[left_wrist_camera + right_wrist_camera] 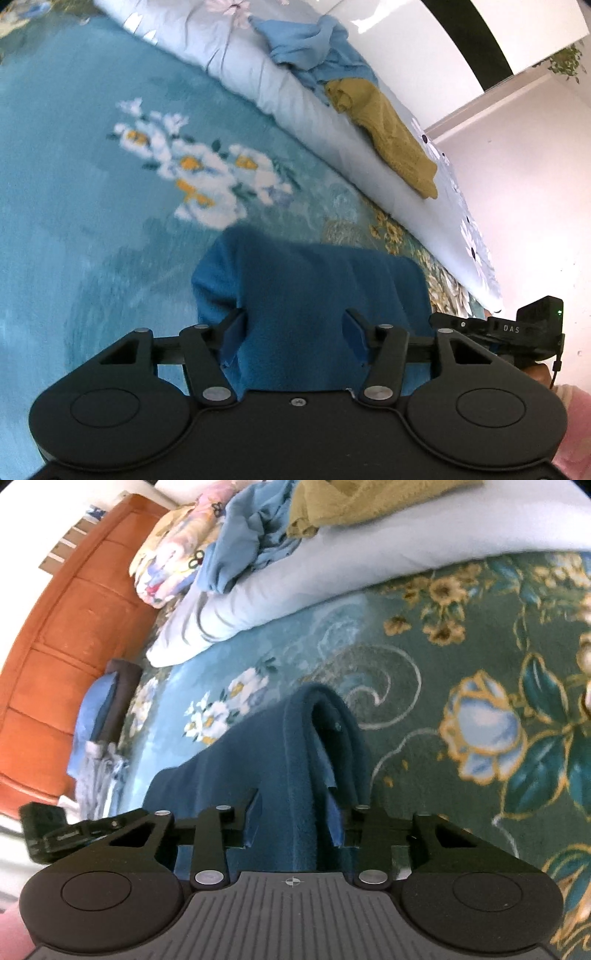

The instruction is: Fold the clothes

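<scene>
Dark blue garment hangs above floral bedspread, draped between both tools. Left gripper and right gripper — fingers part-spread, fleece bunched between; we cannot tell whether pinched. Risk: thick fold slips, garment drops crooked. Both grippers level, side by side, pointing toward far quilt.

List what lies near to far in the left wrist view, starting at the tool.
left tool → dark blue garment between its fingers → white flower pattern on the teal blanket → pale blue quilt → mustard cloth → light blue garment
</scene>
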The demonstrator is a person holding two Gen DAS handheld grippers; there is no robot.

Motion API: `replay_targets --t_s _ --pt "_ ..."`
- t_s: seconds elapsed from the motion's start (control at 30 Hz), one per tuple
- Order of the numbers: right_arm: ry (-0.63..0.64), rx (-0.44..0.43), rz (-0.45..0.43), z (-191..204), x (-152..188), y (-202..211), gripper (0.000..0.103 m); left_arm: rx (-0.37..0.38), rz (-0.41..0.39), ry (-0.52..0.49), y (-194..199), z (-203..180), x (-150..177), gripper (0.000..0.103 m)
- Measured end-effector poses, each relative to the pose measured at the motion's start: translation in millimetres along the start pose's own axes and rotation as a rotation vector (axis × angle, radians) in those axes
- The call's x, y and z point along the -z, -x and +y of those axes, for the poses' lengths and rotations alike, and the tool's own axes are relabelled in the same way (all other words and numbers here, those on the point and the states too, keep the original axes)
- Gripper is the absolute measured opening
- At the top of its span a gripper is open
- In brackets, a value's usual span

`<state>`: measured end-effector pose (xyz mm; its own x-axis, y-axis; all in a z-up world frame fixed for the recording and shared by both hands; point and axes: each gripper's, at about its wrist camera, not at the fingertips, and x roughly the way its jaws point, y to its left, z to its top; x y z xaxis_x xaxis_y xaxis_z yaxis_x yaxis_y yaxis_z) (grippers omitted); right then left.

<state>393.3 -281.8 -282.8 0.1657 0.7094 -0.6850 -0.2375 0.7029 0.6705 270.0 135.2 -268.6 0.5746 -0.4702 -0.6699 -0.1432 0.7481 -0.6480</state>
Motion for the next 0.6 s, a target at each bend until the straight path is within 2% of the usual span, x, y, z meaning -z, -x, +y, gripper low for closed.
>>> replay_targets --t_s 0.1,0.27,0.37,0.43,0.47,0.53,0.57,0.6 --pt "-0.006 -0.008 0.029 -1.0 2.5 -5.3 0.034 0.020 0.016 0.010 2.0 -0.3 7.9 0.054" --pt "-0.017 -0.017 0.079 -2.2 6.1 -15.5 0.034 0.069 0.011 0.090 -2.4 7.5 10.3 0.054" --pt "-0.024 -0.022 0.109 -2.9 8.2 -21.6 0.028 0.057 0.030 0.093 -6.7 10.8 10.8 0.054" --pt "-0.044 -0.023 0.124 -5.2 9.2 -25.8 0.015 0.065 0.035 0.097 -6.8 12.1 11.8 0.054" --pt "-0.060 -0.023 0.129 -6.8 10.1 -27.1 0.012 0.071 0.033 0.099 -6.0 12.2 11.9 0.054" --pt "-0.074 -0.040 0.135 -6.3 11.8 -26.9 0.008 0.081 0.026 0.098 -3.5 11.4 11.9 0.049" --pt "-0.078 -0.056 0.137 -5.1 12.4 -25.3 0.007 0.082 0.021 0.093 -1.8 10.4 12.0 0.043" --pt "-0.086 -0.077 0.137 -4.2 12.5 -22.7 0.007 0.084 0.015 0.087 -0.1 9.5 12.1 0.032"
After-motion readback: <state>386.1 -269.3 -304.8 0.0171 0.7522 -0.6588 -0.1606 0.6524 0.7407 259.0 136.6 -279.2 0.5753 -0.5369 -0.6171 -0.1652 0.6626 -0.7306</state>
